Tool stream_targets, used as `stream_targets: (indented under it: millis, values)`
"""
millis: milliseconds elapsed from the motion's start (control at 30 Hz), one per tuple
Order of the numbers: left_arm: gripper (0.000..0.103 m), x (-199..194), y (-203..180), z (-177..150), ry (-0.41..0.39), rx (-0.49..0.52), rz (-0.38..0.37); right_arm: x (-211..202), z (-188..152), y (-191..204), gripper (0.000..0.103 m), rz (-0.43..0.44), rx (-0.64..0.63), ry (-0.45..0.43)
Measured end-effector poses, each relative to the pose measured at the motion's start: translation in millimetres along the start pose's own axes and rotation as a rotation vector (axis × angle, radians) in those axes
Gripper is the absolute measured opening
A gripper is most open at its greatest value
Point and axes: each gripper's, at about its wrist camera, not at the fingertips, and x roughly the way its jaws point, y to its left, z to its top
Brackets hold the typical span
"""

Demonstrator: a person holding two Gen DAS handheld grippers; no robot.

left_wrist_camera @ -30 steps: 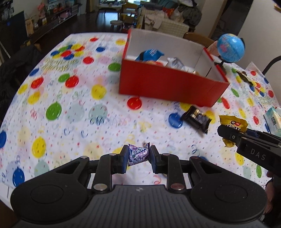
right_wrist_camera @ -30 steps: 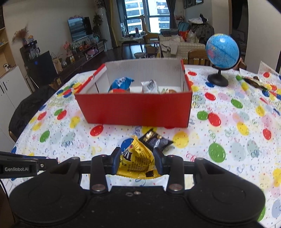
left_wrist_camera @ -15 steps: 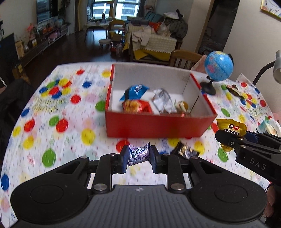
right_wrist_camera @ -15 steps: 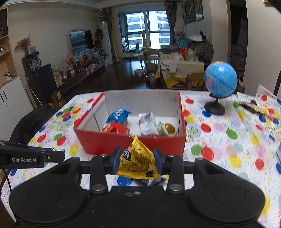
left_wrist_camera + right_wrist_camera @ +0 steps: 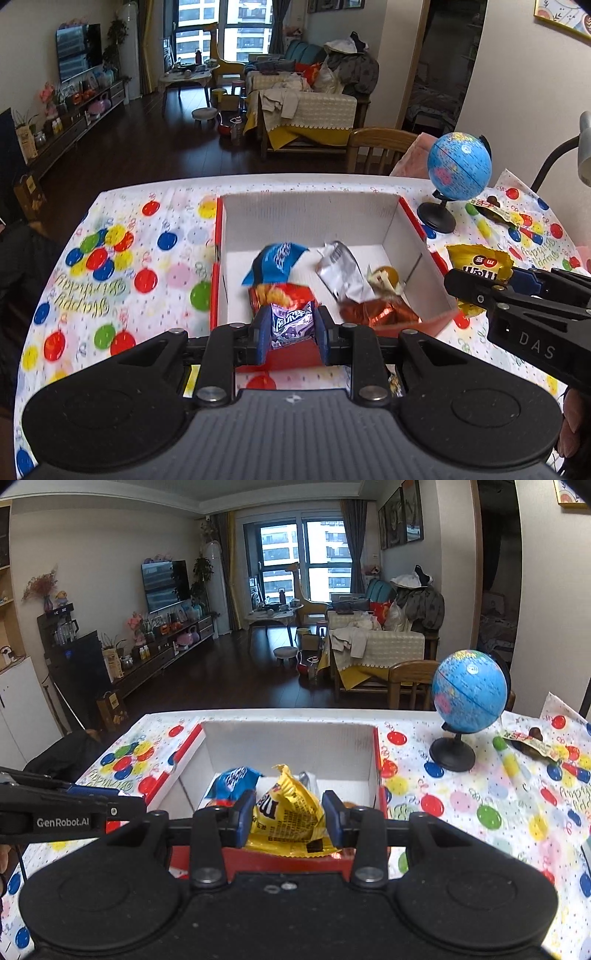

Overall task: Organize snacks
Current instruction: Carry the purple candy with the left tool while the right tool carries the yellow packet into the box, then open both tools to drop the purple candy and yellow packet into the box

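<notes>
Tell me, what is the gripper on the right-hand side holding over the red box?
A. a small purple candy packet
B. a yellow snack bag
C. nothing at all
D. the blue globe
B: the right gripper has a crinkled yellow snack bag pinched between its blue pads, just above the near wall of the red box.

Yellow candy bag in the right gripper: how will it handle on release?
The yellow candy bag looks crumpled and floppy between the right gripper pads, so probably light. Glossy film suggests slippery. It should likely drop limply into the red box, not roll.
</notes>
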Motion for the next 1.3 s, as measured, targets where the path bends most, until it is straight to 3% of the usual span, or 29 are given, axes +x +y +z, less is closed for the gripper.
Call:
stream_targets:
  millis: [600,967,1300]
  values:
    - [0.025,91.8,7.5,49.3,0.053,0.057,-0.033,79.1,14.7,-14.7,0.038,-0.049,0.025,0.065]
    - [0.025,147.0,12.4,56.7,0.131,0.078,-0.037,125.6,4.0,-20.3,0.038,-0.088,0.019,0.163]
    - [0.025,173.2,14.9,48.9,0.188,0.091,-0.035,143.7,-4.1,-18.6,0.039,-0.080,0.017,0.220]
